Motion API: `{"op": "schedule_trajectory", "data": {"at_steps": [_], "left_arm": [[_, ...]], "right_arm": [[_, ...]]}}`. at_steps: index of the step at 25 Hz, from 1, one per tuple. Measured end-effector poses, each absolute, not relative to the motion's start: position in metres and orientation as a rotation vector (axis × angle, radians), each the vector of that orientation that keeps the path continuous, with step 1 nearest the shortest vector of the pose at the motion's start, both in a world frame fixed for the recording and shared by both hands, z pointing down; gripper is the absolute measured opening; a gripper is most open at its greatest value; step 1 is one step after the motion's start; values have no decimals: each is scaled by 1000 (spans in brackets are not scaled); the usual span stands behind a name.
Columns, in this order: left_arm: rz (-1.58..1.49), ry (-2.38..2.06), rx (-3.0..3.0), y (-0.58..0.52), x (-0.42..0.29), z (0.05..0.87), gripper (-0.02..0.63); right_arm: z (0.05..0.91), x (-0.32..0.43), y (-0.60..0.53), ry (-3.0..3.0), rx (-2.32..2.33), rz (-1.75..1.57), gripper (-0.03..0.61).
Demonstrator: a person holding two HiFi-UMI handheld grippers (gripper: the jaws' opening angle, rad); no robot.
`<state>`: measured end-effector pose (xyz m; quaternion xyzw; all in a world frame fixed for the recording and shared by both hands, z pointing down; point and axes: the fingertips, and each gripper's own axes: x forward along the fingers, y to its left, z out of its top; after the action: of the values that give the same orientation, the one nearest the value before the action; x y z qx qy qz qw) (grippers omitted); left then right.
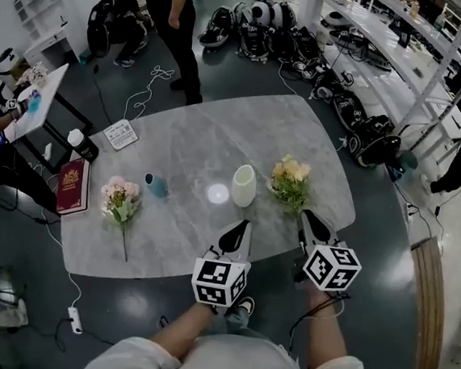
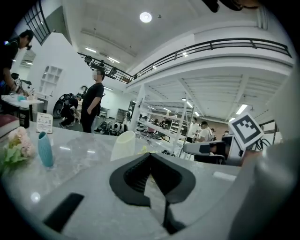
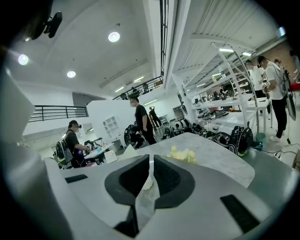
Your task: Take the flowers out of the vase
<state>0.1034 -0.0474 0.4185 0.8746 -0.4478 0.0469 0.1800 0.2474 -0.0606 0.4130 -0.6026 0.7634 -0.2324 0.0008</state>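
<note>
Flowers are already out, as far as the views show. The pink bunch (image 1: 120, 200) lies flat on the table (image 1: 219, 130), well to the left of the vase (image 1: 244, 185). The yellow bunch (image 1: 290, 181) lies just beside the vase on its right. The vase stands upright near the table's middle, and its mouth looks empty from the head view, so I judge nothing is left to pull. Your left gripper (image 1: 245, 224) has its jaws pressed together on nothing. Your right gripper (image 1: 303, 217) has its jaws drawn together to a thin slit, also on nothing; it hangs just beside the yellow bunch without touching it.

Count: one vase, two bunches of flowers, two grippers. Further out you have one small teal container (image 1: 157, 185) and one red book (image 1: 73, 186) at the table's left edge.
</note>
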Motion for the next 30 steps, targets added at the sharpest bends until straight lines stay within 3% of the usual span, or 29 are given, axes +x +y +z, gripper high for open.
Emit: {"op": "schedule_trajectory", "data": {"at_steps": [13,30], "left_arm": [[53,-1427,2452,-41,58,378,8],[106,-1356,2556,-25,-38,348,9]], "right_arm": [[374,221,-34,2428,-1871,-582,8],[351,133,-5,2302,-1997,-549,6]]}}
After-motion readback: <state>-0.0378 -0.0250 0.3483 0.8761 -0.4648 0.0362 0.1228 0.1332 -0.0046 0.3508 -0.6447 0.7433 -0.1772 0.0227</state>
